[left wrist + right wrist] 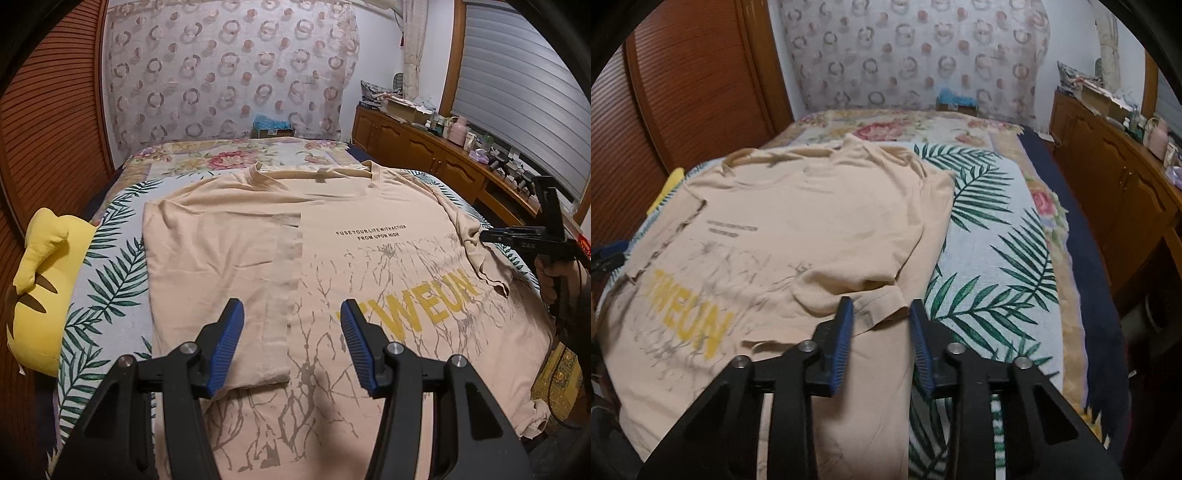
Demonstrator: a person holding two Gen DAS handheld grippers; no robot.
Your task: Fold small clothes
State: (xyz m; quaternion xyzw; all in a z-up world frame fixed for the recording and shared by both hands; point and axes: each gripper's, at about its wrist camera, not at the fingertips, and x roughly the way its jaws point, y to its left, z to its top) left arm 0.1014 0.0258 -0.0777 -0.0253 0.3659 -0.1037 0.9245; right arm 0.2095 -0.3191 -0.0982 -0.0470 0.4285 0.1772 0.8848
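Observation:
A beige T-shirt (332, 258) with yellow letters and grey branch print lies flat on the bed, collar toward the far end. Its left side is folded over the middle, the fold edge running down the chest. My left gripper (291, 314) is open and empty, above the shirt's lower part. My right gripper (881, 306) is open, its blue pads either side of the right sleeve's hem (882, 310), which lies folded in on the shirt (798, 221). The right gripper also shows in the left wrist view (487, 236) at the sleeve.
The bed carries a palm-leaf sheet (990, 229) and a floral blanket (221, 155) at the far end. A yellow plush (40, 288) lies at the bed's left edge. A wooden cabinet (424, 147) with clutter runs along the right. A wooden slatted wall (51, 110) stands on the left.

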